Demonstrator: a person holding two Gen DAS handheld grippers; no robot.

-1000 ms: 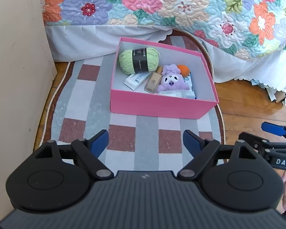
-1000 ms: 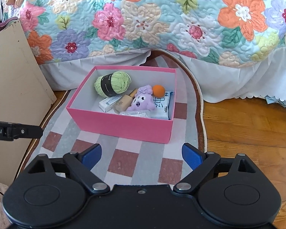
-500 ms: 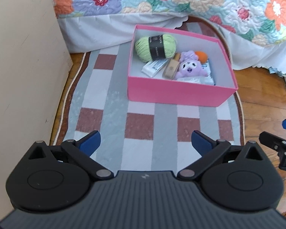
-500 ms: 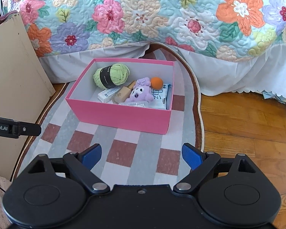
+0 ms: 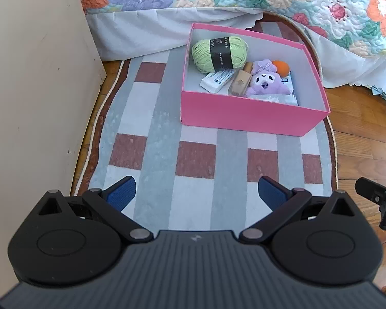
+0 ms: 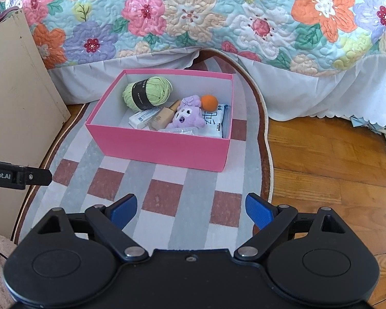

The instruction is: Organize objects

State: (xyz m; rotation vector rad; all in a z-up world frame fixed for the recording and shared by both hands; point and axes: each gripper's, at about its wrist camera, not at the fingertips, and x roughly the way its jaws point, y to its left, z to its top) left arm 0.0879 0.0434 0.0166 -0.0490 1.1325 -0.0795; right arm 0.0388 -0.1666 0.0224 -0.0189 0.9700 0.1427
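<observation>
My left tongs [image 5: 196, 193] and right tongs [image 6: 191, 209] hang wide open, empty, above the rug [image 5: 195, 159] before the filled pink box [image 5: 247, 118].

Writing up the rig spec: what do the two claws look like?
Both match: left claw and right claw have blue ribbed pads on black linkage arms with silver pivot pins and round black hubs. The left body is ribbed grey; white "Robot.AI" lettering marks its side. No cables or sleeves show.

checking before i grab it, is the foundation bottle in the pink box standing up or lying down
Lying down. The foundation bottle rests on its side on the pink box floor, between the white tube and the purple plush.
</observation>
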